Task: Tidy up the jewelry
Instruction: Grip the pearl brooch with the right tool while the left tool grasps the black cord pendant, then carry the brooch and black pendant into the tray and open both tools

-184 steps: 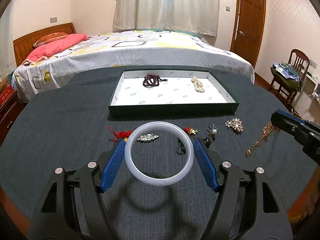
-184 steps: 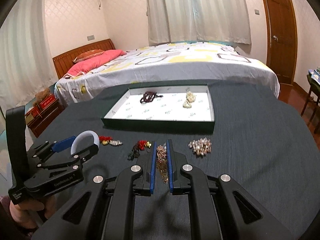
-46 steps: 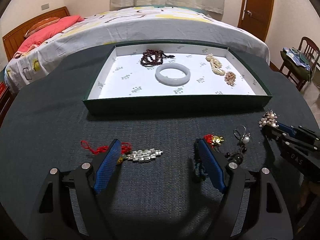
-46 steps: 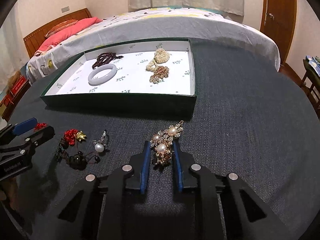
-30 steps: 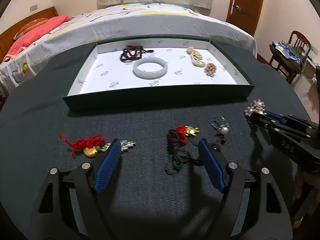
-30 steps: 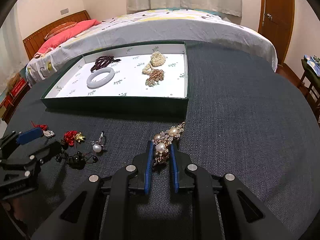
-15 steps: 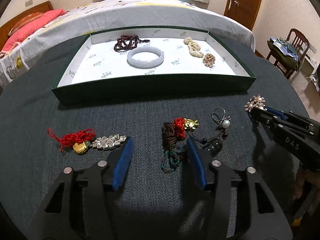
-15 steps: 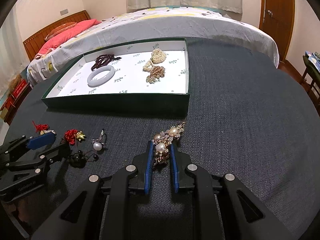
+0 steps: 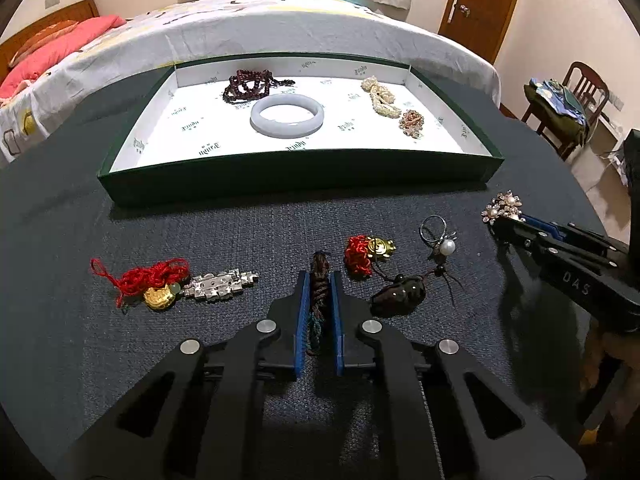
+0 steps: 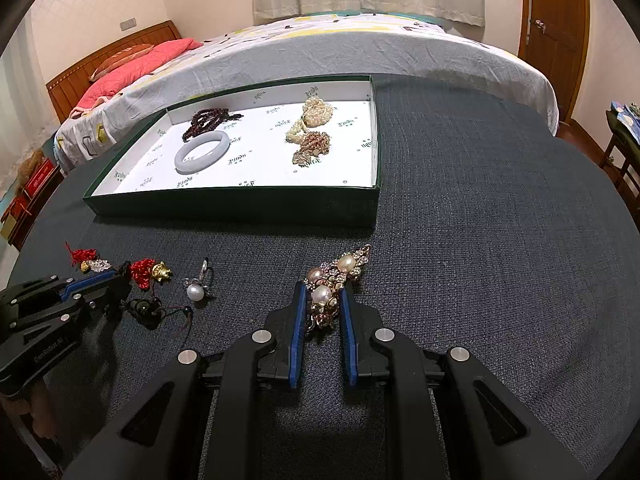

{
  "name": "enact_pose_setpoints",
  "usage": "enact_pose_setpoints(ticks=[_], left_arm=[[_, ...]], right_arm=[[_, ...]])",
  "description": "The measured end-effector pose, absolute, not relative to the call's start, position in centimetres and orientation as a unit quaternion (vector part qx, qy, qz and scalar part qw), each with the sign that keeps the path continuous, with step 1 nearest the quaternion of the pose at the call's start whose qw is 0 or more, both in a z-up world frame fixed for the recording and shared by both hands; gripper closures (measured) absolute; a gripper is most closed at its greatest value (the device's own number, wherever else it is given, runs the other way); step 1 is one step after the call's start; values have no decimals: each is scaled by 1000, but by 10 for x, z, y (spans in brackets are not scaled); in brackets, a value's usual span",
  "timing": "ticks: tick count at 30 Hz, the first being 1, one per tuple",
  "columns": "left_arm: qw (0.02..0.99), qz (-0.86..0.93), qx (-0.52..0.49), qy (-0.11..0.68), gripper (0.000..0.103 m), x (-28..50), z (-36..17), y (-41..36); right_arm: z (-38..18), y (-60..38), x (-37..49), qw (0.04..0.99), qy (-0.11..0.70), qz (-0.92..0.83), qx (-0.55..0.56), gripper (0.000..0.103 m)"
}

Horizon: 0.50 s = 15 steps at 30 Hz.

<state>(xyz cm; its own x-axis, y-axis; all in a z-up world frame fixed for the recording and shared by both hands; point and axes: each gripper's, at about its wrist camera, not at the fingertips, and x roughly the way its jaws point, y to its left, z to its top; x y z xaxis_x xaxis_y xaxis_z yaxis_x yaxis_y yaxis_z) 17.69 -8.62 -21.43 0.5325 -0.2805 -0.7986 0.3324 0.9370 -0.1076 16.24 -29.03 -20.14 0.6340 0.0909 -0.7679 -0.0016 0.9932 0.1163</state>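
My left gripper (image 9: 320, 276) is low over the dark table, jaws closing tight, blue pads pressing a dark braided cord (image 9: 319, 300) with teal threads. My right gripper (image 10: 323, 286) is shut on a gold pearl brooch (image 10: 340, 270) resting on the cloth; the same brooch (image 9: 502, 206) pokes from its tip in the left wrist view. Farther back is the green tray (image 9: 296, 176) with a white bangle (image 9: 287, 115), dark red beads (image 9: 246, 82), a pearl strand (image 9: 380, 96) and a rose-gold chain (image 9: 412, 122).
Loose on the cloth lie a red cord with a gold charm (image 9: 152, 280), a silver bracelet (image 9: 220, 280), a red knot with a gold charm (image 9: 368, 250), a pearl ring (image 9: 438, 236) and a dark pendant (image 9: 398, 294). A bed (image 10: 360, 52) stands behind the table, a chair (image 9: 580, 92) at right.
The left gripper's jaws went from wide open to shut around the braided cord, edging slightly closer. The right gripper kept still with the brooch.
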Motion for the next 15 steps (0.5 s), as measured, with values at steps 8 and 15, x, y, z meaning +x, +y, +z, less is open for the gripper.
enact_pose_setpoints(ticks=[8,15], left_arm=[[879,-178,39,440,94,174,-209,-89],[887,-176,42,425,94,171,-200,-88]], right_arm=[[-199,-288,160,905,422,26,50,86],[-191,-288,155,909,414,26,49,86]])
